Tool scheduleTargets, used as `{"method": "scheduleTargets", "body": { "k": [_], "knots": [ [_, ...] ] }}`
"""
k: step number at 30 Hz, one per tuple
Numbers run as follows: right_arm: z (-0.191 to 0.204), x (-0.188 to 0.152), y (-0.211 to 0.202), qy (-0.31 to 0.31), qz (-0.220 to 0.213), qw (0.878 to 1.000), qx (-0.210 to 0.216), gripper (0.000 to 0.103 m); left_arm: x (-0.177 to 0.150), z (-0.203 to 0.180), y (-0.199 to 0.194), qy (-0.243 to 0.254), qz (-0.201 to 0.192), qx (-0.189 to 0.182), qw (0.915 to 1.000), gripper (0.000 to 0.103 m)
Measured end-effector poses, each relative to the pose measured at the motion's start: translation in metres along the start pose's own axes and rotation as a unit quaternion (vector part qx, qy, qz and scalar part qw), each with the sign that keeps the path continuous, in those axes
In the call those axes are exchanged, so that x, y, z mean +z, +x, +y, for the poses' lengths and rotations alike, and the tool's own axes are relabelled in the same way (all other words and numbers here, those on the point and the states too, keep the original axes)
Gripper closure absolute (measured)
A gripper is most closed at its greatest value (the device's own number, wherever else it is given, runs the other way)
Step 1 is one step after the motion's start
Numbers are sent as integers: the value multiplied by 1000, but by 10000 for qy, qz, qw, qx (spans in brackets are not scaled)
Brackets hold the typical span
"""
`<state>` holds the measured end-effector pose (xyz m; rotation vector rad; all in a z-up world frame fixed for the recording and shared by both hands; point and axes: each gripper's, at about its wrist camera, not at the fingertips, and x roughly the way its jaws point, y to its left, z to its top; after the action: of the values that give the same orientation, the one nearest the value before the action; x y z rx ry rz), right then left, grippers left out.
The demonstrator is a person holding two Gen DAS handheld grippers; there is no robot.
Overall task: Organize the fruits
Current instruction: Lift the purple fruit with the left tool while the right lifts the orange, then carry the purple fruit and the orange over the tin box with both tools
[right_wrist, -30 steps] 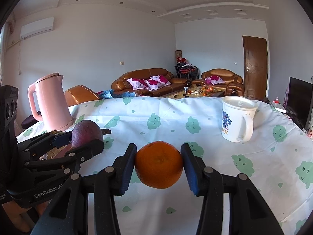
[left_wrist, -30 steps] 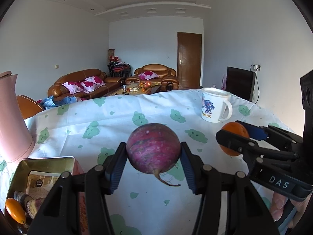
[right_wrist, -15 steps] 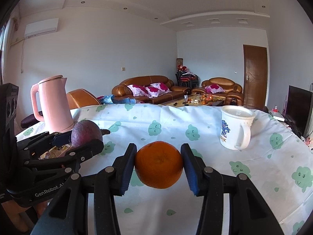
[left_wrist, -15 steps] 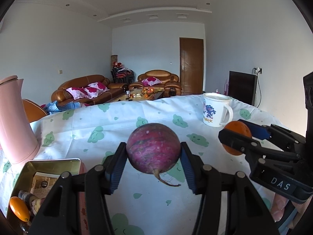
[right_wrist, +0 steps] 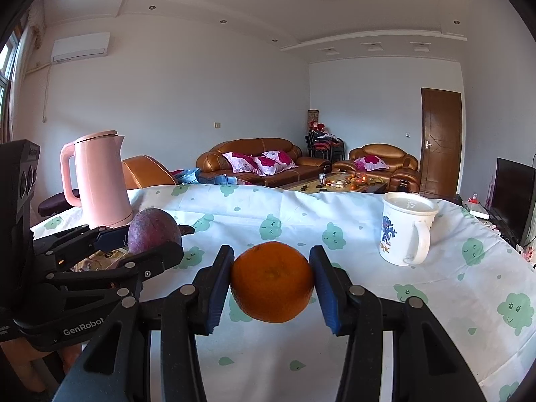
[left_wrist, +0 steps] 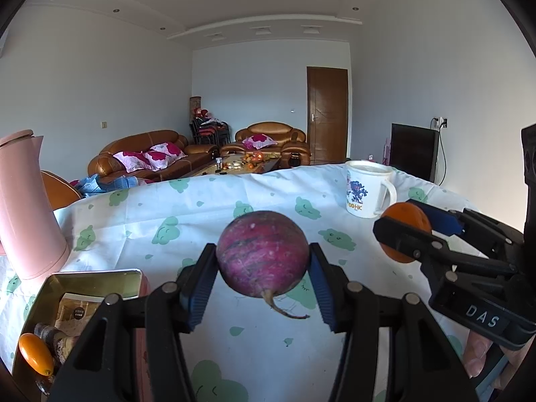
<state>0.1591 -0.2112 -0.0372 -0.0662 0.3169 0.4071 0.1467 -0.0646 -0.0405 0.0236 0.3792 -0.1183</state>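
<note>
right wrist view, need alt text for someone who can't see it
The right gripper clamps an orange above a white tablecloth with green cloud faces. At left, the left gripper holds a purple round fruit in front of a pink kettle; a white mug stands to the right, with brown sofas behind.

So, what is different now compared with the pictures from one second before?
Both views tipped slightly upward, showing more ceiling. Nothing was taken or released. The left gripper still clamps the purple radish, and the right gripper still clamps the orange, both above the tablecloth. The mug, pink kettle and tin box stayed put.
</note>
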Motion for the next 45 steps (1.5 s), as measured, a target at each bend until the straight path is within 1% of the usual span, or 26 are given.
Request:
{"method": "scheduleTargets", "body": {
  "k": [6, 13, 33, 45],
  "knots": [
    [1, 0, 0, -29, 21, 10000, -18, 54, -1, 2, -3, -46, 41, 21, 10000, 48],
    [8, 1, 0, -38, 24, 9999, 92, 54, -6, 10, -10, -126, 79, 67, 9999, 48],
    [52, 2, 3, -162, 64, 9985, 519, 54, -20, 41, -42, -192, 23, 264, 9995, 48],
    [81, 5, 8, -422, 120, 9961, 769, 54, -27, 62, -59, -280, 22, 429, 9987, 48]
  ]
}}
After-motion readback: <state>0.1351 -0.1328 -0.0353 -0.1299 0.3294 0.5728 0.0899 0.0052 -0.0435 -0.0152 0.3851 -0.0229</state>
